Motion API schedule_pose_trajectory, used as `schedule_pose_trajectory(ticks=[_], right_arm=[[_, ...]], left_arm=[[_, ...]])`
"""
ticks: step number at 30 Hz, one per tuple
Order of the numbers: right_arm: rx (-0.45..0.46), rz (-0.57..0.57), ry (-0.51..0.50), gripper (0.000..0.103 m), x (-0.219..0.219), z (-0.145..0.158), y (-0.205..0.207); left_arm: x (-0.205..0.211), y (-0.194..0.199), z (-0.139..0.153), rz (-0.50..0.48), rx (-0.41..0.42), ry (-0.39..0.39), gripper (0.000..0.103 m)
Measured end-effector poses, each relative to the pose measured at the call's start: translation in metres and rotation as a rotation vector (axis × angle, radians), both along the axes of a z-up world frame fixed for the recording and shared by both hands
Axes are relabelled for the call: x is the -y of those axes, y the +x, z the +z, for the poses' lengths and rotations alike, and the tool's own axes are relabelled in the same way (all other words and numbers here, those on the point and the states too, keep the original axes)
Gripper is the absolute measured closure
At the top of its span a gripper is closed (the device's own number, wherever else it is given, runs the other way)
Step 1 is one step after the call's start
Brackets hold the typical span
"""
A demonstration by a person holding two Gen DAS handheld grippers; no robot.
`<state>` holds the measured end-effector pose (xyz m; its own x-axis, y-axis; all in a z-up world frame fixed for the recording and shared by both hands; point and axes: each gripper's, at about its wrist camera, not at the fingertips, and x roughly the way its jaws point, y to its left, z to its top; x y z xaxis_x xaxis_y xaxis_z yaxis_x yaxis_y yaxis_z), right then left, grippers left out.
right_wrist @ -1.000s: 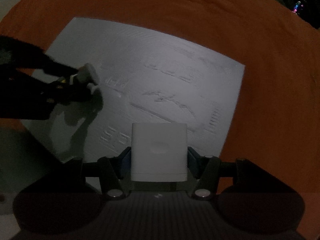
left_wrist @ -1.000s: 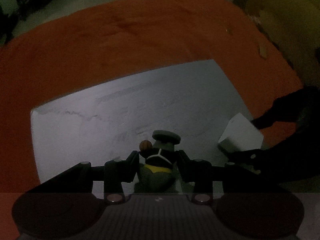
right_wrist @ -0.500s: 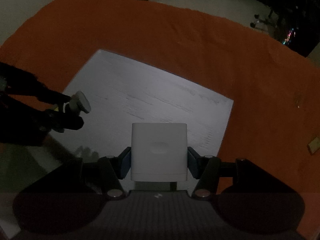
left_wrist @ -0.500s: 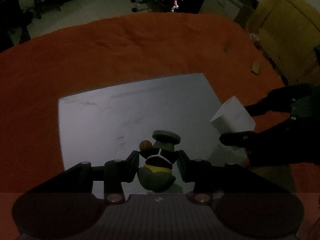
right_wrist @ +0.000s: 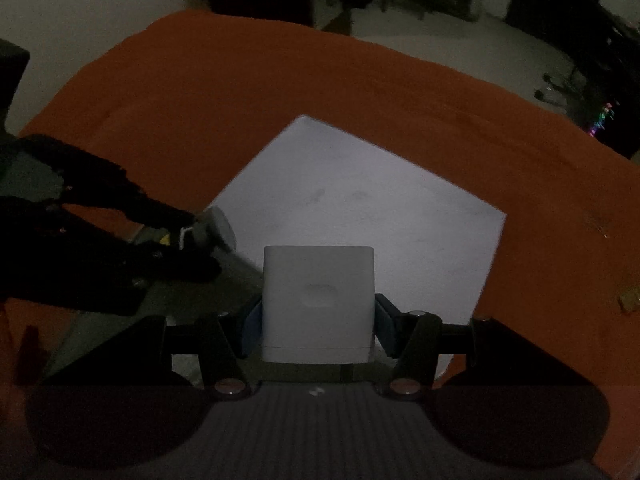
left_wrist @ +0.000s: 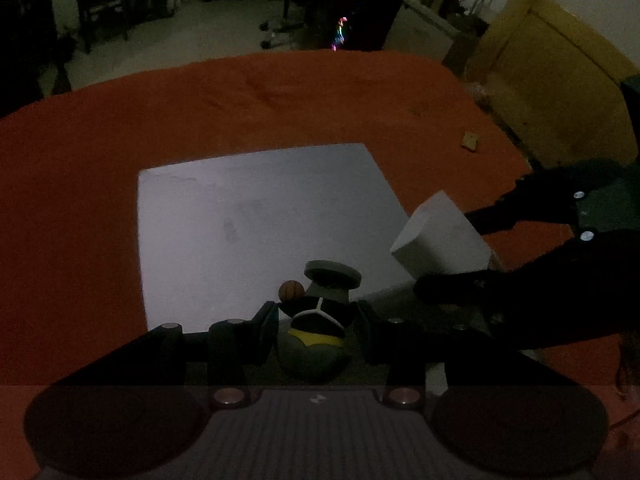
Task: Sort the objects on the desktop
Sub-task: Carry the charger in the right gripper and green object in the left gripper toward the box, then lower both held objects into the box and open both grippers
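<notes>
Left wrist view
Left gripper (left_wrist: 316,320): fingers clamped on a small figurine (left_wrist: 314,336), held above the near edge of the white sheet (left_wrist: 256,232).
Cloth (left_wrist: 120,140): orange, under the sheet.
Right gripper (left_wrist: 472,256): at the right, grasping a white box (left_wrist: 440,240).

Right wrist view
Right gripper (right_wrist: 318,316): fingers closed on the white box (right_wrist: 318,300), above the sheet (right_wrist: 360,200).
Left gripper (right_wrist: 192,240): at the left, gripping the figurine (right_wrist: 212,228).

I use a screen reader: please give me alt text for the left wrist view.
The left gripper holds a small toy figure with a cap and a tiny basketball, above a grey mat on an orange cloth. At right, the right gripper holds a white box. The room behind is dim.
</notes>
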<state>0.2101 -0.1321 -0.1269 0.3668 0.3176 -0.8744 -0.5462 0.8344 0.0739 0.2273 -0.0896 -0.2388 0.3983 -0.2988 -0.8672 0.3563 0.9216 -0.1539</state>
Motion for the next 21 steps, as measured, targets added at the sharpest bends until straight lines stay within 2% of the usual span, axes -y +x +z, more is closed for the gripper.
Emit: schedule_pose_trajectory(ticks=[5, 9, 14, 19, 21], right_arm=[[-0.065, 0.025, 0.015, 0.044, -0.005, -0.020, -0.028], [-0.118, 0.036, -0.027, 0.044, -0.009, -0.050, -0.041], [-0.156, 0.071, -0.117, 0.044, -0.013, -0.095, -0.050], [-0.170, 0.079, -0.138, 0.044, -0.014, -0.123, -0.058], [-0.161, 0.076, -0.144, 0.044, -0.012, -0.130, -0.059]], left_arm=[[-0.007, -0.039, -0.006, 0.006, 0.000, -0.002, 0.067], [-0.012, -0.069, -0.011, 0.007, -0.001, -0.002, 0.067], [0.000, -0.078, -0.030, -0.056, -0.007, 0.033, 0.067], [0.019, -0.086, -0.043, -0.124, -0.005, 0.089, 0.067], [0.027, -0.088, -0.050, -0.162, 0.033, 0.138, 0.067]])
